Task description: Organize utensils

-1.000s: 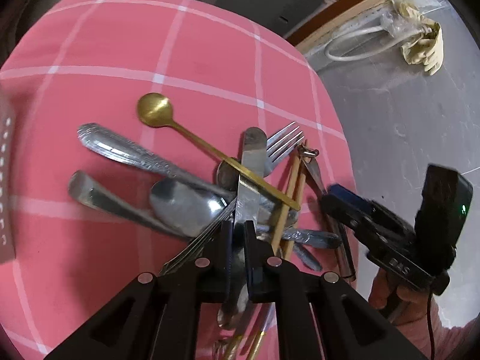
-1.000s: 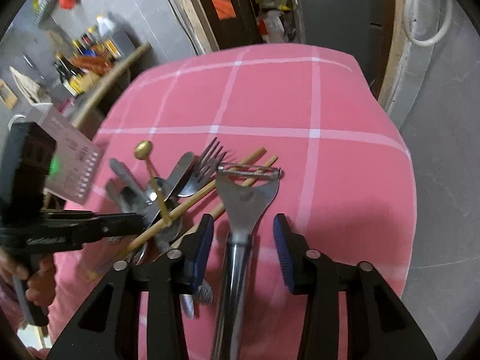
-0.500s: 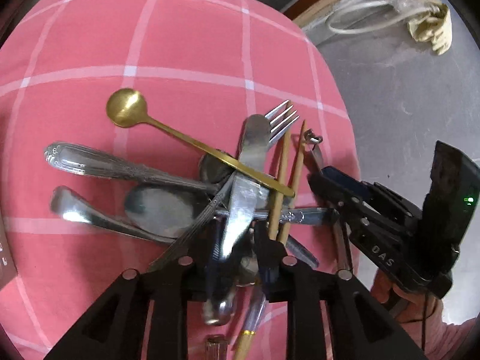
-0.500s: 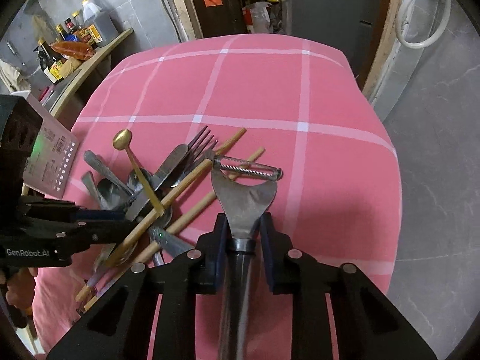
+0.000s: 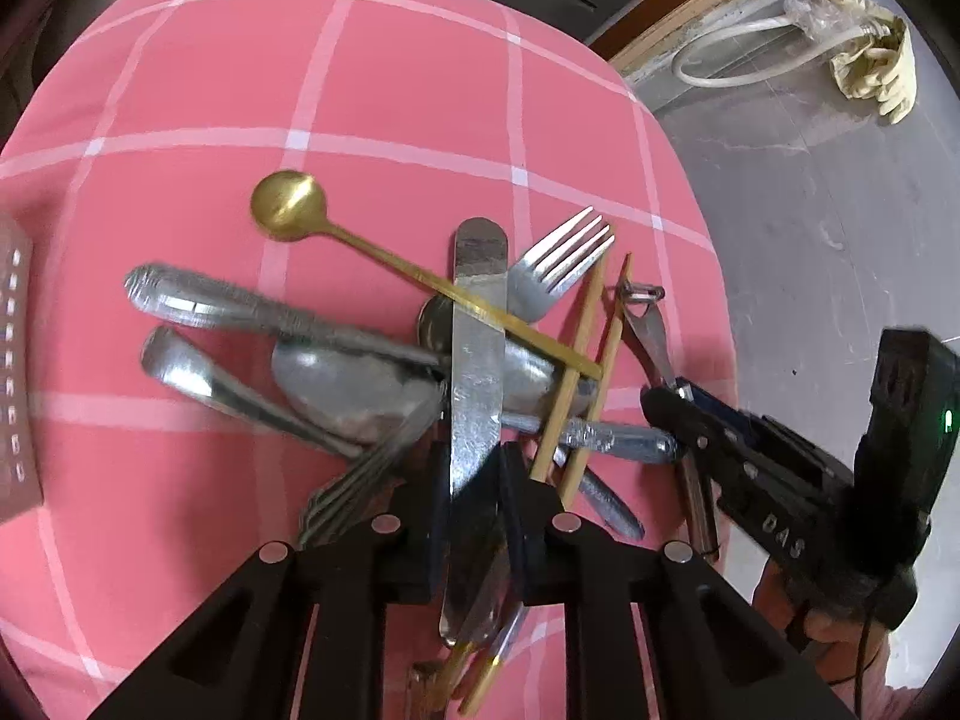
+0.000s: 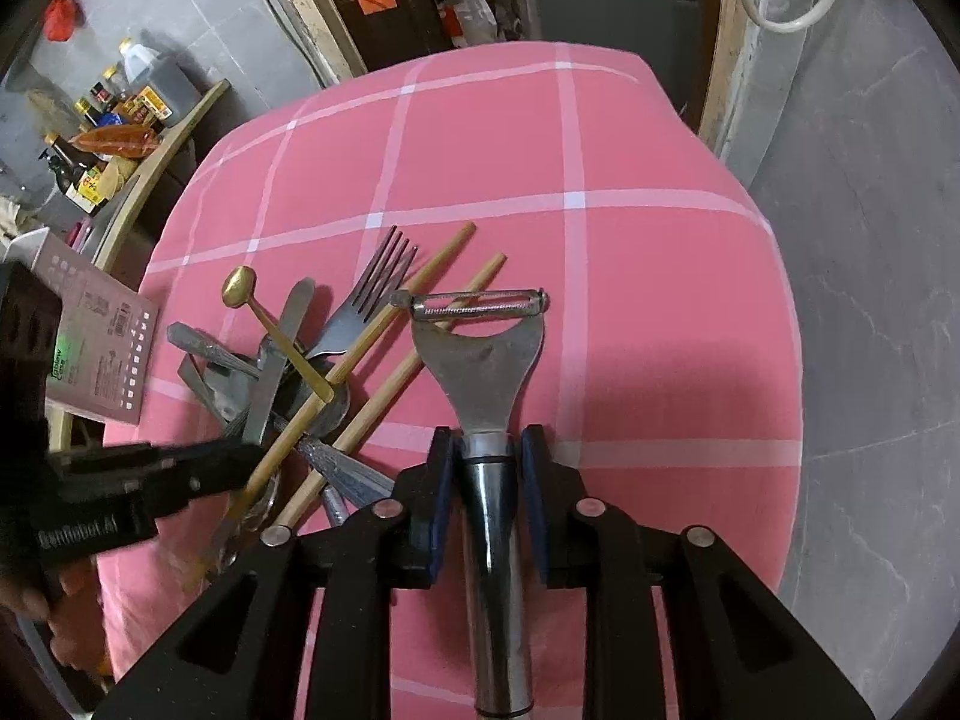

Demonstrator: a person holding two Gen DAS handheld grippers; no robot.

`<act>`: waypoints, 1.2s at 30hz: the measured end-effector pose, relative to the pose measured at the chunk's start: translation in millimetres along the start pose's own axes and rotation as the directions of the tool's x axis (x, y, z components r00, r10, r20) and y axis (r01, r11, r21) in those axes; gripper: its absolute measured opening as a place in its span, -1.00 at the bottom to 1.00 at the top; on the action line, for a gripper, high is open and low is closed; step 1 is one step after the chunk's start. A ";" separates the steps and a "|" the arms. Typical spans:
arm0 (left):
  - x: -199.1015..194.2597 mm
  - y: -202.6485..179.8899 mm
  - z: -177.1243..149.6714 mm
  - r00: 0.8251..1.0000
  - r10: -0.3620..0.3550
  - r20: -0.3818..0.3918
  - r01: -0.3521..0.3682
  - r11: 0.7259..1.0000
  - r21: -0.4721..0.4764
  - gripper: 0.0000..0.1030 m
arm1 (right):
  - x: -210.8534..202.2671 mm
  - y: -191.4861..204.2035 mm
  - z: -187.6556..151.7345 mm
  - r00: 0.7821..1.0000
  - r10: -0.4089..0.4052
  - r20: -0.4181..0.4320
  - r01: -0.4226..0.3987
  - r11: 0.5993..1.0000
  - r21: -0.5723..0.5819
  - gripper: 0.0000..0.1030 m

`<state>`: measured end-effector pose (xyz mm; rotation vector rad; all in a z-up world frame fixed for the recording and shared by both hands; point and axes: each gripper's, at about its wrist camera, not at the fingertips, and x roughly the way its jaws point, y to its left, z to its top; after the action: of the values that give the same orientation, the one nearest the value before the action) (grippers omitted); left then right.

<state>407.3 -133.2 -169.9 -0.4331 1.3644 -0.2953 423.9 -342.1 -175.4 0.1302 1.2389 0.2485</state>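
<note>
Utensils [image 5: 420, 360] lie in one tangled heap on the pink cloth [image 5: 420, 90]; nothing is sorted yet. My left gripper [image 5: 474, 474] has just narrowed around the table knife [image 5: 477, 360], pads at its flanks. My right gripper [image 6: 487, 456], at the heap's right, has just eased slightly, clasping the peeler [image 6: 486, 372] by its neck. Everything else remains to separate.
</note>
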 end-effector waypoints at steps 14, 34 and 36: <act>-12.4 -0.7 -17.5 0.999 0.006 0.054 -0.008 0.999 0.032 -0.71 | -1.3 12.6 -1.0 1.000 0.014 0.001 -0.014 1.000 0.006 -0.68; -27.7 -1.8 -87.2 1.000 0.003 -0.014 -0.002 0.997 0.080 -0.76 | -30.0 12.1 -95.2 0.992 0.106 0.063 -0.113 0.986 0.125 -0.68; -18.4 -1.3 -85.6 0.998 0.017 -0.063 -0.011 0.995 0.095 -0.81 | -24.9 13.7 -100.3 0.994 0.103 0.045 -0.109 0.985 0.136 -0.68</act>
<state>319.9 -137.0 -165.6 -0.3375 1.4094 -0.3627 319.8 -339.0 -181.8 0.3203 1.2129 0.2509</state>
